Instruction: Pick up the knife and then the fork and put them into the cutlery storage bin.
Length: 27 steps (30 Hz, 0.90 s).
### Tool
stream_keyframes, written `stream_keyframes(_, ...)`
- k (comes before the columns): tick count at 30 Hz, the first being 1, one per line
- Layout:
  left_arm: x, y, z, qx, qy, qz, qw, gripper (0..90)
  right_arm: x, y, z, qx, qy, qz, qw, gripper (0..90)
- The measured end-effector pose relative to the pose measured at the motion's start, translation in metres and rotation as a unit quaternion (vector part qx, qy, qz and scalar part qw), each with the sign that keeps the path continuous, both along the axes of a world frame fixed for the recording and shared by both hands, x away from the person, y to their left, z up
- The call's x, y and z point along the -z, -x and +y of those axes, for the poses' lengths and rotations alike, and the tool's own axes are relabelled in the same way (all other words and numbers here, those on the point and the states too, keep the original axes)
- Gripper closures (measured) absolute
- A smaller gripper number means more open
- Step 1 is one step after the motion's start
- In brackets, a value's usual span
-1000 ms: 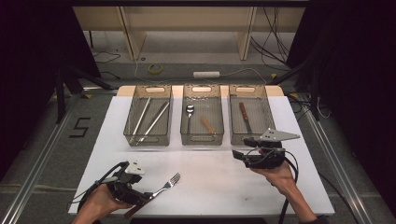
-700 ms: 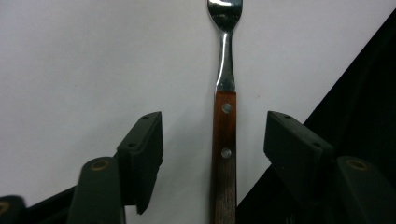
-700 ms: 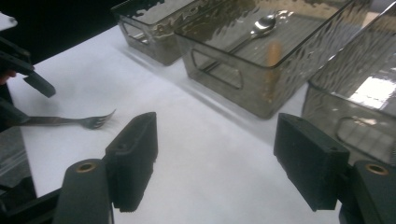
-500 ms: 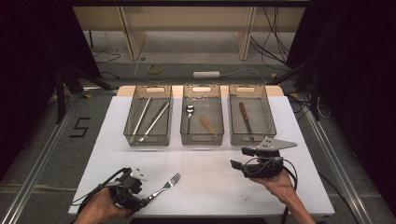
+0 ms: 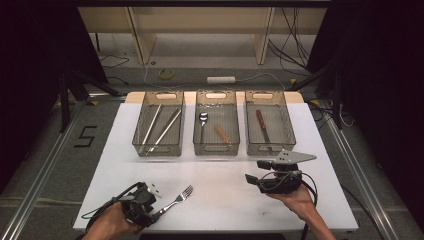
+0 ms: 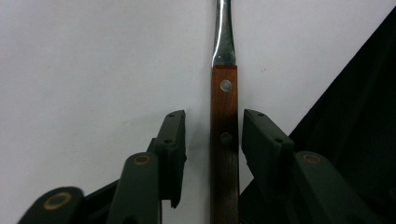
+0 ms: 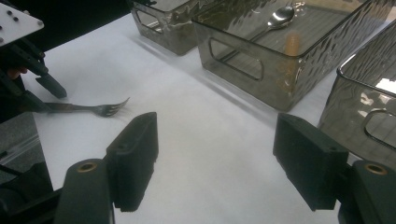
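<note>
At the near left corner of the white table [image 5: 225, 180], the left gripper [image 5: 145, 210] sits low over the fork [image 5: 176, 198], which lies flat on the table with its prongs pointing far and to the right. In the left gripper view, the fork's wooden handle [image 6: 224, 154] runs straight up between the two black jaws. The jaws have just been closing, yet a thin gap shows on each side of the handle, so the pads do not press on it.

Along the far side of the table stand three clear bins in a row. The left bin [image 5: 159, 124] holds long metal pieces, the middle bin [image 5: 216, 122] holds a spoon [image 5: 202, 120] and a wooden-handled piece, and the right bin [image 5: 269, 122] holds a knife [image 5: 262, 125].

At the near right, the right gripper [image 5: 252, 181] is held just above the table, its jaws wide apart with only bare table between them.
</note>
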<state>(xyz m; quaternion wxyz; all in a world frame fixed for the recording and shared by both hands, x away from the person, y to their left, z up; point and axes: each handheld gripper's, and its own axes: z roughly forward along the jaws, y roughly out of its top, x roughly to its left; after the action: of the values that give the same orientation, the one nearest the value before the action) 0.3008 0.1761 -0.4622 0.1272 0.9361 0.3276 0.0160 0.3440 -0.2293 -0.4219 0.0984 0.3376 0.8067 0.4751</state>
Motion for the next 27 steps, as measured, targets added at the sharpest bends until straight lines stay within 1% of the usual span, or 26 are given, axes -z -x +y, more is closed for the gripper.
stream_keyframes(4, 0.0007, -0.0004, -0.0006, 0.003, 0.0, 0.0, 1.0, 63.0, -0.0001, -0.0003, 0.0, -0.001, 0.001, 0.0, 1.0, 32.0)
stream_keyframes(9, 0.0011, 0.0008, -0.0025, 0.005, -0.008, -0.005, 0.9999, 65.7, -0.0001, -0.0004, 0.0002, -0.002, 0.003, 0.0, 1.0, 32.1)
stream_keyframes(12, 0.0012, -0.0001, -0.0014, 0.003, -0.007, -0.009, 0.9999, 71.5, -0.0007, -0.0004, -0.0001, -0.001, 0.001, -0.001, 1.0, 32.3)
stream_keyframes(13, 0.0014, 0.0, -0.0012, 0.005, -0.005, -0.009, 0.9999, 73.8, -0.0008, -0.0004, -0.0001, 0.0, 0.0, -0.002, 1.0, 32.3)
stream_keyframes(17, 0.0009, 0.0005, -0.0009, 0.016, -0.007, -0.011, 0.9998, 75.4, -0.0009, -0.0002, 0.0004, -0.001, 0.001, -0.003, 1.0, 32.5)
stream_keyframes(21, 0.0009, 0.0001, 0.0001, 0.022, 0.004, -0.02, 0.9995, 75.9, -0.0011, -0.0001, 0.0006, -0.002, 0.001, -0.002, 1.0, 32.7)
stream_keyframes(23, 0.0008, -0.0003, 0.0001, 0.026, 0.009, -0.018, 0.9995, 76.0, -0.0014, 0.0001, 0.0008, -0.003, 0.001, -0.003, 1.0, 32.9)
stream_keyframes(25, 0.0001, -0.0007, 0.0004, 0.027, 0.018, -0.019, 0.9993, 76.0, -0.0017, 0.0004, 0.0012, -0.004, 0.0, -0.003, 1.0, 32.9)
stream_keyframes(26, -0.0005, -0.0007, 0.0006, 0.025, 0.027, -0.021, 0.9991, 76.0, -0.0017, 0.0006, 0.0016, -0.005, 0.0, -0.003, 1.0, 32.9)
stream_keyframes(27, -0.0011, -0.0009, 0.0006, 0.026, 0.031, -0.02, 0.999, 76.1, -0.0019, 0.0008, 0.0021, -0.005, -0.001, -0.003, 1.0, 32.9)
